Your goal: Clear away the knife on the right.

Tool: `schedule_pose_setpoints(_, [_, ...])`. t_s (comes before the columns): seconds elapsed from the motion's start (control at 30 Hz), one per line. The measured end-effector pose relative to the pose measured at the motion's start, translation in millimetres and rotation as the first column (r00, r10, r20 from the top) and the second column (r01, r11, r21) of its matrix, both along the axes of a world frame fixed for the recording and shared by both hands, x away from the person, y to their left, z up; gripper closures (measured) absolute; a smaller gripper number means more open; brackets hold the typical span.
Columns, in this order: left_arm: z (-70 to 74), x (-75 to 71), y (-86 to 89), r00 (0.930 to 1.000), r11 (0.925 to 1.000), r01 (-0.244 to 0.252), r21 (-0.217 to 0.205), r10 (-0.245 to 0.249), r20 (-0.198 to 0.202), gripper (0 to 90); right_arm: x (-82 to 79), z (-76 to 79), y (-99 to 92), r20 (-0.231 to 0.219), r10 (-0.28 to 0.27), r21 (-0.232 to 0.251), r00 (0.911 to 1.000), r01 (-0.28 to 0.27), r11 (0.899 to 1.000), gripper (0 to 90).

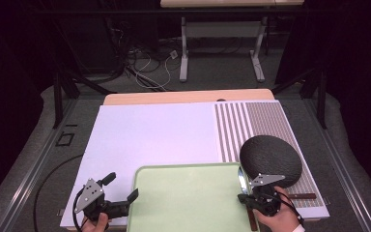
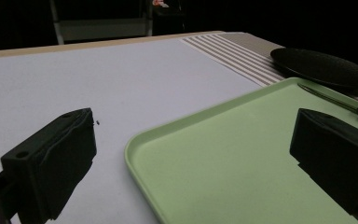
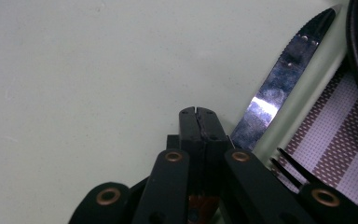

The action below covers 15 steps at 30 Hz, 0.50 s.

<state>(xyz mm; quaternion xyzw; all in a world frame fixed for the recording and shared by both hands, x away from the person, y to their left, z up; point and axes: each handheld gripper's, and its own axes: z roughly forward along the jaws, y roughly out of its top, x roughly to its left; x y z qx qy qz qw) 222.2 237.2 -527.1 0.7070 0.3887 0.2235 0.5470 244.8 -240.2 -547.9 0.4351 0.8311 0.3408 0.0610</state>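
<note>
Left gripper (image 1: 121, 193), jaws wide apart w/ nothing between them, hangs at the left edge of the pale green plastic tray (image 1: 188, 212) at the counter's (image 1: 149, 130) near edge. Tray bare so far. Right gripper (image 3: 199, 112), jaws pinched together, seems clamped on the brown handle of a serrated steel table knife (image 3: 279, 88); blade lies along tray's right rim, beside the dark textured round plate (image 1: 270, 159). Judging: knife being set on tray, not yet let go.

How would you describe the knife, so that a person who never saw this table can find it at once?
Start at the pale green tray on the near side of the table. Along its right rim, just beside the dark round plate, lies the knife, near the right gripper. It is the one shiny metal thing there: a long blade with a toothed edge and a brown handle.
</note>
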Motion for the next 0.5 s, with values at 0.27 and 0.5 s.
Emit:
schedule_pose_setpoints(0.27, [0.1,0.0,0.3,1.0,1.0,0.001,0.001,-0.001,0.002,0.4,-4.2,0.0,-0.8,-0.003,0.009,-0.001,1.0,-0.009,1.0,90.0])
schedule_pose_setpoints(0.5, [0.1,-0.1,0.1,1.0,1.0,0.0,0.002,0.0,0.0,0.4,-8.8,6.3,4.2,0.024,0.043,0.018,0.9988,-0.044,0.999,89.1])
